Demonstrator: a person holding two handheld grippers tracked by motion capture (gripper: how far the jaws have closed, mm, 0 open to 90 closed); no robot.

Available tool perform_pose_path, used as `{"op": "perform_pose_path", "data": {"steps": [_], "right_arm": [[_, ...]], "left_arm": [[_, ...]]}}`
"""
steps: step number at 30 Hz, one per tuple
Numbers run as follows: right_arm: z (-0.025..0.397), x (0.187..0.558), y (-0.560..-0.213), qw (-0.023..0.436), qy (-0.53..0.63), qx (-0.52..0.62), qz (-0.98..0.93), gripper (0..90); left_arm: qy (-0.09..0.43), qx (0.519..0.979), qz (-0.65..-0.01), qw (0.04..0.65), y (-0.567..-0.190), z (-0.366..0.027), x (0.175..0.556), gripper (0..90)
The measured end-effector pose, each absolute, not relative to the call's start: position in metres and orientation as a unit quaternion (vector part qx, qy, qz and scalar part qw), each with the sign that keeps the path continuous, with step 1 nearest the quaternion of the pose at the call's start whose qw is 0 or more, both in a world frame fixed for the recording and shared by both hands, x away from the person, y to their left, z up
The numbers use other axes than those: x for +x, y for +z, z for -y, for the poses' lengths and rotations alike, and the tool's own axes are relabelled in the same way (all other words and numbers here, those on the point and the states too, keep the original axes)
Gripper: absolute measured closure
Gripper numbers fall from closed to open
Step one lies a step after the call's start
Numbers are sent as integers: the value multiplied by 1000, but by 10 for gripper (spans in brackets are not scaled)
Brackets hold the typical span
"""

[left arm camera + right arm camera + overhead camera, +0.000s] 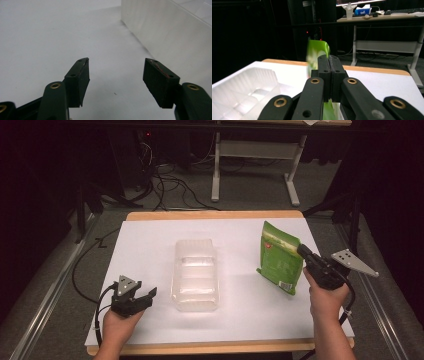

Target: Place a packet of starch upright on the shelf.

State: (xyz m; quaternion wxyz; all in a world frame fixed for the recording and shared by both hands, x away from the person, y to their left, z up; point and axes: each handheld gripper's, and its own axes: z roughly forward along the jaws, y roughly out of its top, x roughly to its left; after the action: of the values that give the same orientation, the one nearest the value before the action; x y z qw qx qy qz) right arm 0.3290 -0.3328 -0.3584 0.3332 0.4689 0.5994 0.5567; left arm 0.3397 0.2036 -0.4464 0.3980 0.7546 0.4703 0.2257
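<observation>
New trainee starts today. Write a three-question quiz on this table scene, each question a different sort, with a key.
1. True or false: the left gripper stands open over bare table beside the clear plastic tray.
2. What does the right gripper hold? A) the tray B) the green pouch C) a cable
3. Fill in: the tray lies ____ the two grippers.

Key: 1 true; 2 B; 3 between.

Green pouch [280, 262], clear tray [196, 275]
</observation>
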Motion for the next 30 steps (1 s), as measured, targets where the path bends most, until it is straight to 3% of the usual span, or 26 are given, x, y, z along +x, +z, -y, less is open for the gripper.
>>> {"op": "perform_pose_path", "data": {"steps": [13, 30], "right_arm": [[328, 316, -367, 338, 551, 457, -611, 871], [323, 324, -380, 305, 536, 460, -639, 736]], "left_arm": [[228, 764, -454, 398, -445, -201, 338, 385], [230, 770, -446, 394, -445, -199, 338, 385]]}}
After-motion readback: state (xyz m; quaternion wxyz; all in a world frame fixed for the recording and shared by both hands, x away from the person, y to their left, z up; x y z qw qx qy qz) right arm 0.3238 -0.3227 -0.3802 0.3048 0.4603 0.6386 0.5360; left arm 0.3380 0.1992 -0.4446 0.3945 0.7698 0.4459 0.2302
